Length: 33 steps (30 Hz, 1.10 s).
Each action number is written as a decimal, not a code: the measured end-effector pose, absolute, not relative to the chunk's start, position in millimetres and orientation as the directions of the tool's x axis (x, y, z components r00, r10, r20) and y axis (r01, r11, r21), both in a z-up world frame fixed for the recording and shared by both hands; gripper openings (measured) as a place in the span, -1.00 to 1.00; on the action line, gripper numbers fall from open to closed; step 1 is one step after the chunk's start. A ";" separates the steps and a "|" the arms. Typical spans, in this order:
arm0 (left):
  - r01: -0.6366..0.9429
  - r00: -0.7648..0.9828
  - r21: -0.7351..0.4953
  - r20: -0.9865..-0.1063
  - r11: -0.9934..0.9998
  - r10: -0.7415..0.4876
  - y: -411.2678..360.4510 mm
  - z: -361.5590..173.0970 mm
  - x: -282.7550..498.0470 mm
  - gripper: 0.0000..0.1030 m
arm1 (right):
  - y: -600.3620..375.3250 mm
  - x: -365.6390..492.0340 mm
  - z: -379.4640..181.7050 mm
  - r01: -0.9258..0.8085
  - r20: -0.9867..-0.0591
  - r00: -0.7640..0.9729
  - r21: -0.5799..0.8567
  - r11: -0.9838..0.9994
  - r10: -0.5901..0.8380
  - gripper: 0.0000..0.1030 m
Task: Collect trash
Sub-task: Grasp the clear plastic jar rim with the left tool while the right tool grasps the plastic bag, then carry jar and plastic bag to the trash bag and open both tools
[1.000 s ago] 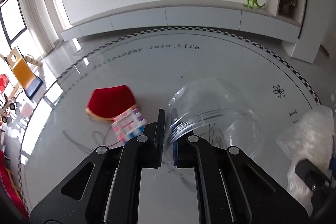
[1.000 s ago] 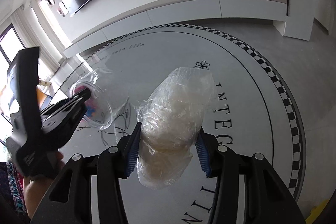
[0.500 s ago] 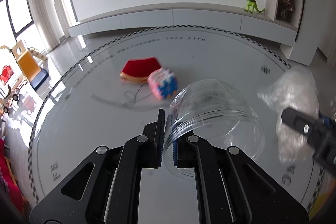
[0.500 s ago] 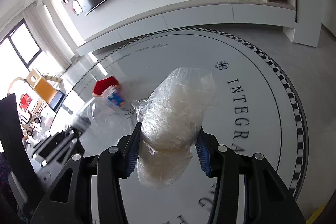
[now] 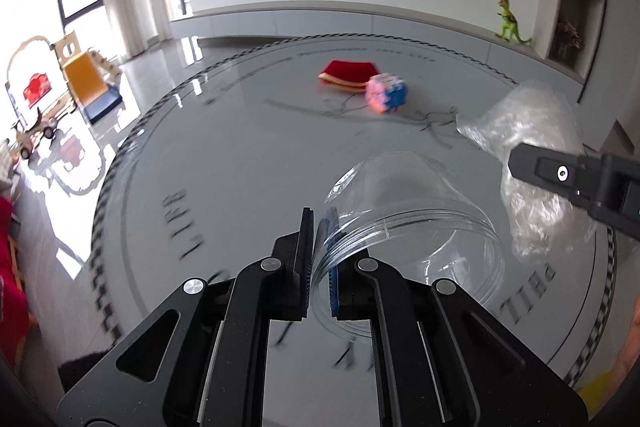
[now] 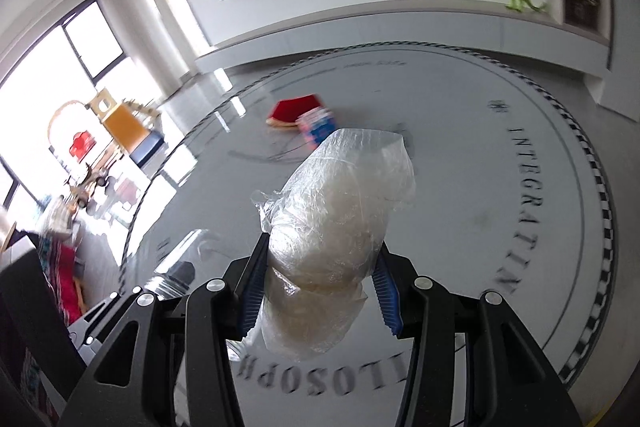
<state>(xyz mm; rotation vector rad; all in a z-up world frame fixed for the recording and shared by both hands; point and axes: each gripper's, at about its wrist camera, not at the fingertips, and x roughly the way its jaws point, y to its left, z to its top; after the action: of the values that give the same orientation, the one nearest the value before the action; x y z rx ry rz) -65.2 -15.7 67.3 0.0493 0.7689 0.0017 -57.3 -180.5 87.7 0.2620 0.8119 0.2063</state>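
Both grippers carry trash above a grey floor printed with a lettered ring. The left gripper (image 5: 319, 267) is closed on the rim of a clear plastic cup (image 5: 412, 227), its pads pinching the wall at lower centre of the left view; the cup lies on its side with its mouth toward the camera and appears empty. The right gripper (image 6: 318, 291) clamps a crumpled clear plastic bag (image 6: 340, 211), which bulges above and below the pads at centre frame; its contents cannot be told, beyond a whitish mass of film.

Compared with a second ago, the red cloth (image 5: 349, 74) and the multicoloured cube (image 5: 387, 93) have slid from just beside the left pads to the upper middle of the left view, and the bag (image 5: 532, 163) with the right tool now stands at that view's right edge, near the cup. Judged from this, both pieces are lifted and are being carried off; no bin is visible in either view, so the deposit remains to be done.
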 end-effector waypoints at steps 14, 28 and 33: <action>-0.172 0.729 0.006 -0.672 0.985 0.132 73.6 72.2 -151.2 -0.88 | -80.9 -107.0 91.8 -0.316 -0.680 0.608 0.265 0.911 0.409 -0.04; -0.488 0.609 0.033 -0.703 0.872 0.367 193.3 46.4 -274.7 -0.88 | 63.8 -199.1 65.1 -0.639 -0.724 0.368 0.259 0.724 0.583 -0.04; -0.603 0.529 0.029 -0.733 0.797 0.428 234.1 30.8 -314.0 -0.88 | 104.8 -229.9 58.5 -0.726 -0.743 0.300 0.229 0.648 0.599 -0.04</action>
<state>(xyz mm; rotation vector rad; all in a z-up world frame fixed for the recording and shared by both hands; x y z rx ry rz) -314.0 234.1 30.8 -0.2399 0.8025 0.6224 -229.9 104.8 58.5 -0.1611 0.9084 0.8846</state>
